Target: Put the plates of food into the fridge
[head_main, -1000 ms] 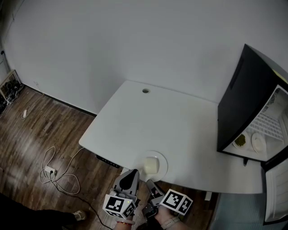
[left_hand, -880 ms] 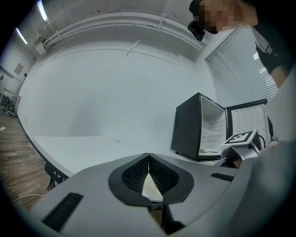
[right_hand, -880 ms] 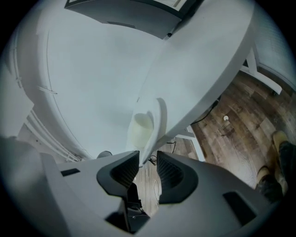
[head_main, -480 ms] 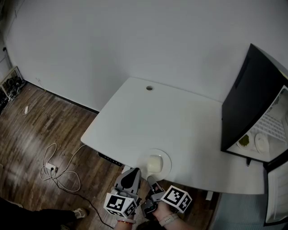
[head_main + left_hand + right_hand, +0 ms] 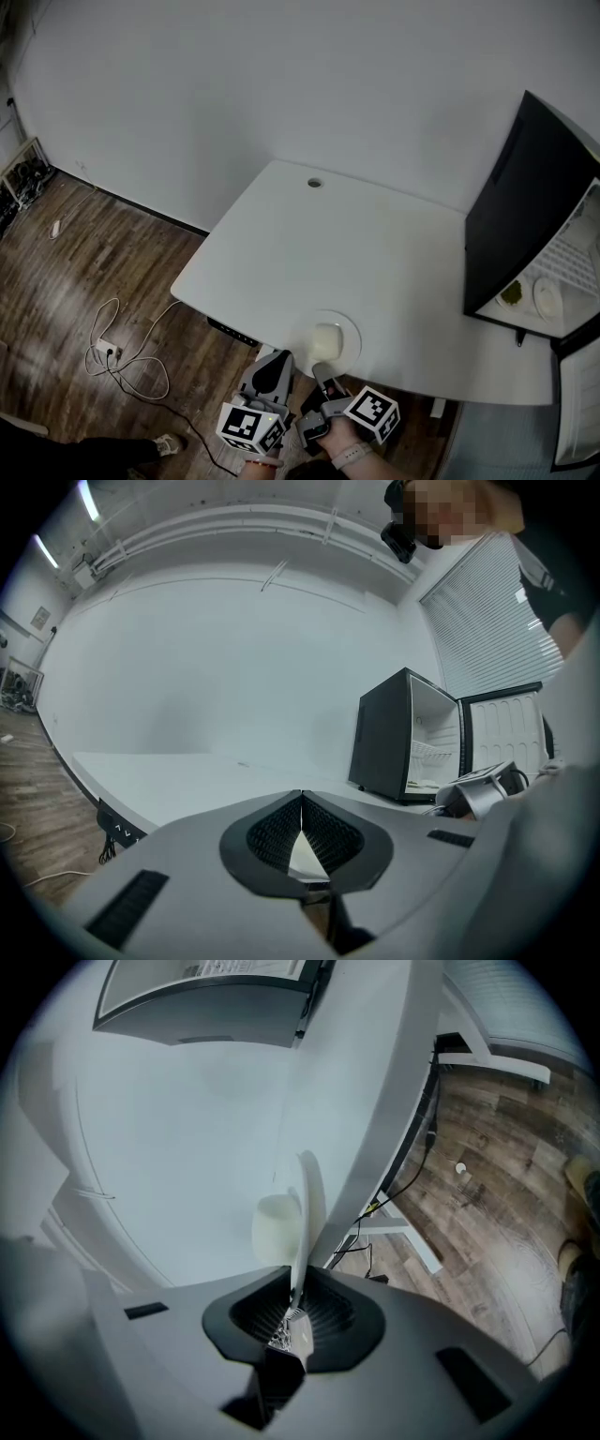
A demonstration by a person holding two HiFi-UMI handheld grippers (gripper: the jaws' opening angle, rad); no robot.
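Open fridge (image 5: 506, 206): two plates (image 5: 547, 298) stowed. One plate (image 5: 349, 328) left at the surface (image 5: 375, 253) near edge, its rim pinched by the just-closing right claw (image 5: 323, 372); left claw (image 5: 278, 364) closed, empty.

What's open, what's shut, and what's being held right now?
fridge: door open, two plates inside.
plate: on the table, holding food, rim pinched.
right gripper: jaws have just been closing, now shut on the plate's rim.
left gripper: shut, empty.
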